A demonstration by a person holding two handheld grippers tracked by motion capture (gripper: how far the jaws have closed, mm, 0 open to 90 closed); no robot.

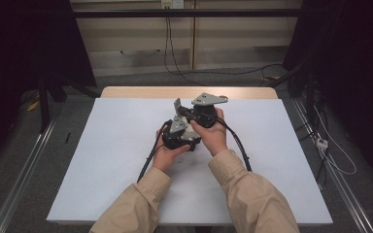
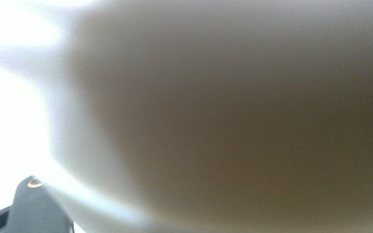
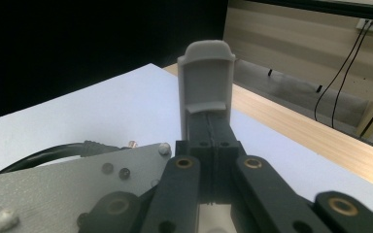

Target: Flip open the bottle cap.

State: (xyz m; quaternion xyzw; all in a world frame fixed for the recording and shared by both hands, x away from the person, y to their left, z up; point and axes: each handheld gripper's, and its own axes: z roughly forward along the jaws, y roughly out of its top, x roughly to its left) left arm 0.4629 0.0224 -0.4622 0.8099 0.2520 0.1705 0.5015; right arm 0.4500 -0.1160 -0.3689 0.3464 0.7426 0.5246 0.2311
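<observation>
Both hands meet at the middle of the white sheet [image 1: 126, 160] that covers the bench [image 1: 189, 91], and everything else is placed from that sheet. The left gripper [image 1: 178, 135] sits just above the sheet's centre, cupped in the left hand [image 1: 167, 153], with its grey plate tilted up toward the far edge. The right gripper [image 1: 200, 112] lies just beyond it and slightly to the person's right, held by the right hand [image 1: 213, 133]; the two tools are touching or very nearly so, body against body. Black cables [image 1: 240, 150] trail back from them over the sheet toward the tan sleeves [image 1: 252, 194] at its near edge. In the right gripper view, the right gripper [image 3: 210, 128] has its two black jaws pressed together, with nothing between them, and a pale grey cap [image 3: 206, 82] stands upright on their tips, pointing out over the sheet's far corner. In the left gripper view the picture is a blurred tan-grey mass, perhaps a hand or the sheet held very close, so the left jaws cannot be made out there; they read as pressed together, and what they might be pinching, if anything, cannot be told.
</observation>
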